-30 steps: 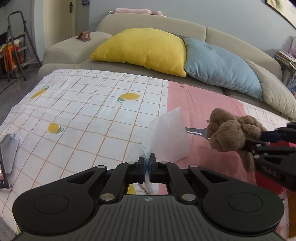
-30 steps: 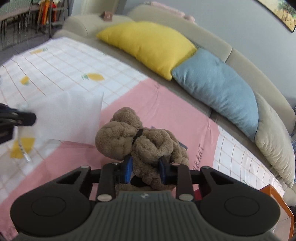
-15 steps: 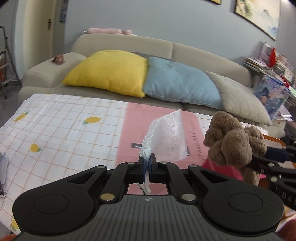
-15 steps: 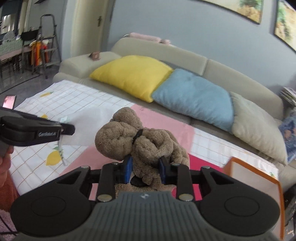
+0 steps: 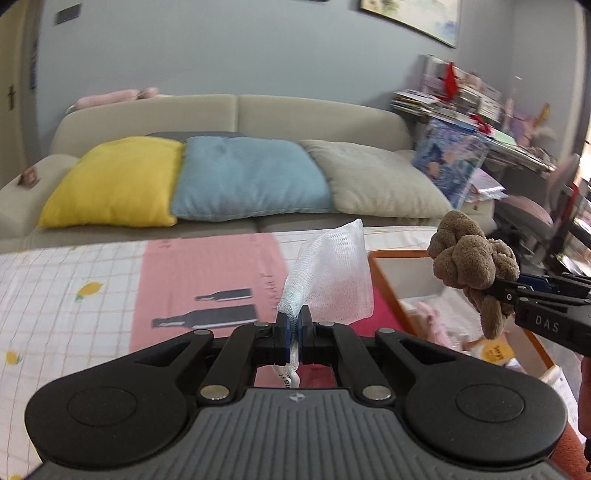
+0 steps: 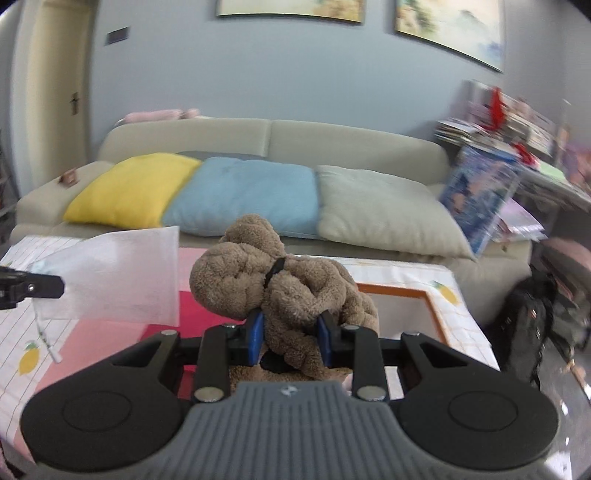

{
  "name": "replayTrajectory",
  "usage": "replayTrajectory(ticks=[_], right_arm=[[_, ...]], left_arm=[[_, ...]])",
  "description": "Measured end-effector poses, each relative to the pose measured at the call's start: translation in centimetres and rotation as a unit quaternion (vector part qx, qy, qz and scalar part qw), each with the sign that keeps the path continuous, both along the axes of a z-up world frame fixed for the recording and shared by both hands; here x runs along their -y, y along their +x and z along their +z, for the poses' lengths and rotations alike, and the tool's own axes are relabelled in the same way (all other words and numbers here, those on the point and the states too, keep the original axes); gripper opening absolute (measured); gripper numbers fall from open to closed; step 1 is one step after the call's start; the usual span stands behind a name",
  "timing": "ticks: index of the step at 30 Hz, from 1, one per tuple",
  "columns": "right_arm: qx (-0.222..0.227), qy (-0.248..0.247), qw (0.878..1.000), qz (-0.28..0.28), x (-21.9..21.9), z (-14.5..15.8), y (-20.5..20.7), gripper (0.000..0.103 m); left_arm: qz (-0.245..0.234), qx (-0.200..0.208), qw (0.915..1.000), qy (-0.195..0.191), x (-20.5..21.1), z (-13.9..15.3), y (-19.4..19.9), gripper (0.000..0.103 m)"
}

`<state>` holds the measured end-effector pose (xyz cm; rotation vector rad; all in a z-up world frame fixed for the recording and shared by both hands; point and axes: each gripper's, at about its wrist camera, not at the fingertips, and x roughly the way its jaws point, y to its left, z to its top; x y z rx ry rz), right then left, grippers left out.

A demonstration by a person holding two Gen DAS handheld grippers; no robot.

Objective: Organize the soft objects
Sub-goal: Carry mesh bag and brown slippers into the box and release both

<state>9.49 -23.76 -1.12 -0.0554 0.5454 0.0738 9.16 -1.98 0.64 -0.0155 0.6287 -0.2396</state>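
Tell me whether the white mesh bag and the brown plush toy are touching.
Apart. The left wrist view shows the white mesh bag in the left gripper, with open background between it and the brown plush toy in the right gripper.

White mesh pouch (image 5: 332, 280) pinched upright in left gripper (image 5: 294, 332); knotted brown plush toy (image 5: 472, 258) clamped in right gripper (image 5: 517, 291), above orange-rimmed box (image 5: 388, 254).

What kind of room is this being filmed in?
Most likely a home living room: a beige sofa with coloured cushions, framed paintings on the wall, and a cluttered shelf of books beside it.
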Motion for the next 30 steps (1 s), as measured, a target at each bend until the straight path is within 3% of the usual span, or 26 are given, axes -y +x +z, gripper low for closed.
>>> replayTrajectory(ticks=[5,9,15,18,24,30], right_arm=[[-0.022,0.044,0.997,-0.051,5.7,-0.8,1.0,0.029],[-0.053,0.053,0.994,-0.073,8.3,-1.7,2.4,0.029],[-0.124,0.038,0.991,-0.044,9.7,-4.5,2.2,0.030],[-0.151,0.001,0.988,-0.030,9.5,-6.1,1.7,0.031],[-0.148,-0.063,0.987,-0.012,8.4,-6.8,1.6,0.033],[-0.162,-0.086,0.983,0.011,7.6,-8.1,2.9,0.033]], left_arm=[[-0.074,0.009,0.9968,0.030,5.7,0.4,1.5,0.003],[-0.121,-0.006,0.9912,0.053,10.1,-0.3,3.1,0.003],[-0.211,-0.044,0.9708,0.104,15.7,-2.6,2.8,0.003],[-0.248,-0.073,0.9567,0.134,17.5,-4.4,2.3,0.003],[-0.277,-0.127,0.9423,0.139,19.1,-6.8,2.3,0.004],[-0.272,-0.182,0.9373,0.119,19.2,-8.0,3.7,0.006]])
